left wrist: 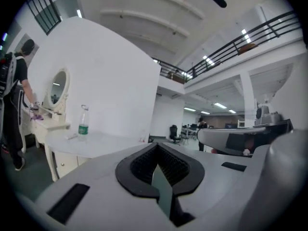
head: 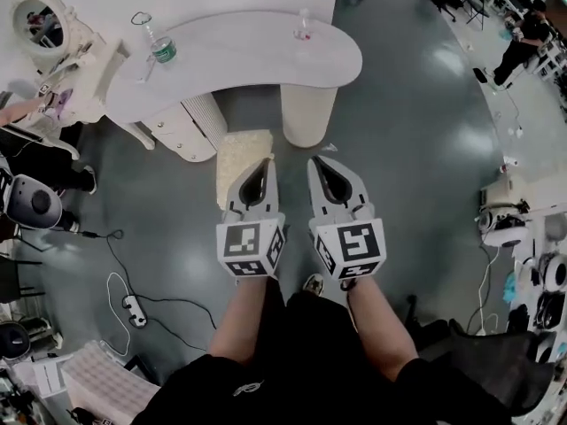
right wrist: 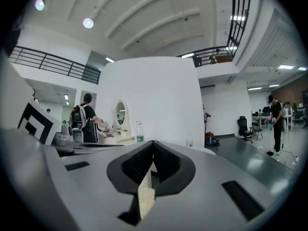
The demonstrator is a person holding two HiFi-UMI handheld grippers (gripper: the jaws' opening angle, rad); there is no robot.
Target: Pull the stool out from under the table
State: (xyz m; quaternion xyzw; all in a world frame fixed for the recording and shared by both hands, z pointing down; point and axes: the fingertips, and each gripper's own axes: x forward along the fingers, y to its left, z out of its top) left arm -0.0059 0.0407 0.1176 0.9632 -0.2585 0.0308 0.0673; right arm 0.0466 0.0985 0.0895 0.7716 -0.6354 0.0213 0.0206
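We can read no word, brand or number anywhere. The clear plastic water bottle near the left edge of the white kidney-shaped desk wears a green label whose print is too small for us. The white cube on the left gripper and its twin on the right gripper bear only black square patterns, no letters.
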